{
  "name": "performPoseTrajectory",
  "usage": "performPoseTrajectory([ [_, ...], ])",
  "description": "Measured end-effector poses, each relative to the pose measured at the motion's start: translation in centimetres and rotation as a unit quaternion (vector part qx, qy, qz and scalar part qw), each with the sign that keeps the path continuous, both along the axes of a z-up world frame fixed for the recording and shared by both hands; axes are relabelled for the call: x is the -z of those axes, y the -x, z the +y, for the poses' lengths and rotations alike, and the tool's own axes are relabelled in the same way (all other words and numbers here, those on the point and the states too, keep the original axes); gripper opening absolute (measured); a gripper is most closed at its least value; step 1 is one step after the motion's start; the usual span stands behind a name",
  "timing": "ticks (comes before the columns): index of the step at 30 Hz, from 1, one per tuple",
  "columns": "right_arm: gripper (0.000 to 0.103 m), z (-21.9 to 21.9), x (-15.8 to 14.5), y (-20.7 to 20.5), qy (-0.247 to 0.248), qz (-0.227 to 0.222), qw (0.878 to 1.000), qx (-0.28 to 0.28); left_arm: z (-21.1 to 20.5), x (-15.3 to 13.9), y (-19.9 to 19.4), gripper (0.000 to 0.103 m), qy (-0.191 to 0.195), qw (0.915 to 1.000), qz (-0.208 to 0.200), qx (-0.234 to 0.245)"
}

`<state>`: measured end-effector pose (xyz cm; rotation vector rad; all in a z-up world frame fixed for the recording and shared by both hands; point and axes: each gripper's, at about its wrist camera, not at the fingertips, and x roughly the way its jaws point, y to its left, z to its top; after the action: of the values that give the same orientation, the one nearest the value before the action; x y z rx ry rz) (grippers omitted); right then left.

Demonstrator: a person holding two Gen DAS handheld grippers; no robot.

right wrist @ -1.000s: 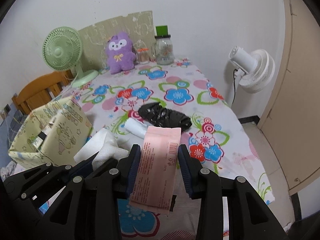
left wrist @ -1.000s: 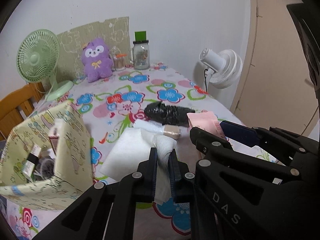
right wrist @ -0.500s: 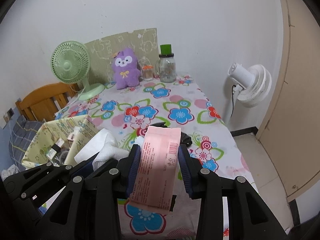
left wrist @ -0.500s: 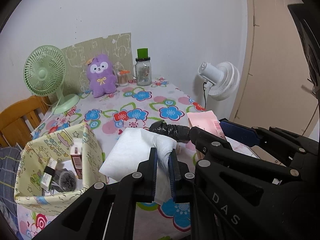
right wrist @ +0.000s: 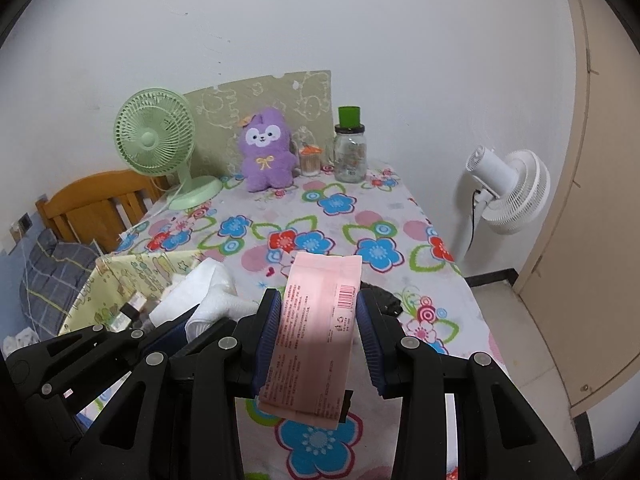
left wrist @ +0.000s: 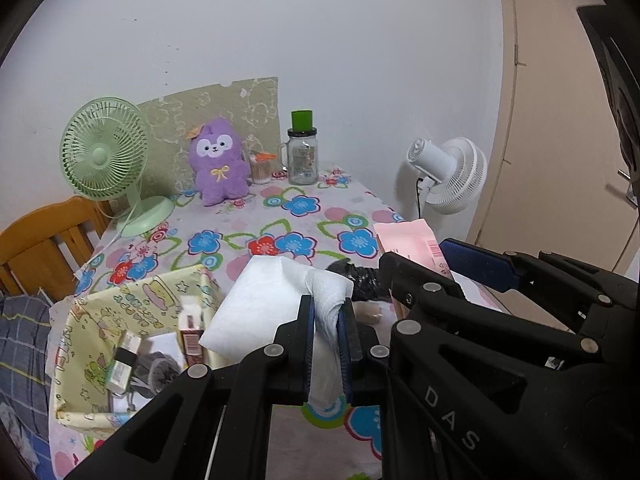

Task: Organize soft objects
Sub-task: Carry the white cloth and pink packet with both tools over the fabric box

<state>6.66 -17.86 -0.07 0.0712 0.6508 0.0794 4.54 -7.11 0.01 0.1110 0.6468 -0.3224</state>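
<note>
Off to the left of both tools a yellow patterned fabric box sits on the flower-print tablecloth, holding small cartons and a grey bundle; it lies just below and left of the left gripper, whose blue-padded jaws are pressed together on a bunched white cloth, the cloth's flat end spreading out ahead and to the left so that it overhangs the box's near rim. Just right of that gripper, partly hidden behind the other tool's arm, a crumpled black bag lies on the tablecloth. Right again, the right gripper pinches a flat pink packet by its two long edges, the packet standing up between the pads with a barcode near its upper right and its lower end hanging below the jaws. Far ahead of both tools, along the wall, stand a green desk fan, a purple plush toy and a glass jar with a green lid; a white fan stands beyond the table's right edge
</note>
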Motion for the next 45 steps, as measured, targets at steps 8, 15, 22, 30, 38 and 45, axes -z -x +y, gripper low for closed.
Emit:
performPoseTrajectory([
  [8,0.042,2.0,-0.9,-0.8,-0.001,-0.005,1.0,-0.016,2.0,-0.8,-0.7,0.009,0.0,0.9999,-0.008,-0.012],
  [15,0.042,4.0,-1.2,-1.5,0.001,-0.006,1.0,-0.03,3.9,-1.0,-1.2,0.009,0.0,0.9997,-0.012,-0.023],
  [22,0.042,6.2,-1.0,-2.6,0.001,0.001,0.999,-0.048,5.9,-0.8,-1.9,0.009,0.001,0.9992,-0.009,-0.039],
  [30,0.042,8.3,-0.4,-3.7,0.001,0.011,0.998,-0.065,7.9,-0.2,-2.9,0.01,-0.002,0.9982,-0.001,-0.059],
  [38,0.042,10.3,0.1,-4.6,0.002,0.018,0.996,-0.083,9.9,0.9,-3.7,0.01,-0.012,0.9967,0.005,-0.08],
  [45,0.042,12.4,1.1,-5.4,0.003,0.029,0.994,-0.102,12.0,2.2,-4.6,0.011,-0.011,0.9951,0.022,-0.096],
])
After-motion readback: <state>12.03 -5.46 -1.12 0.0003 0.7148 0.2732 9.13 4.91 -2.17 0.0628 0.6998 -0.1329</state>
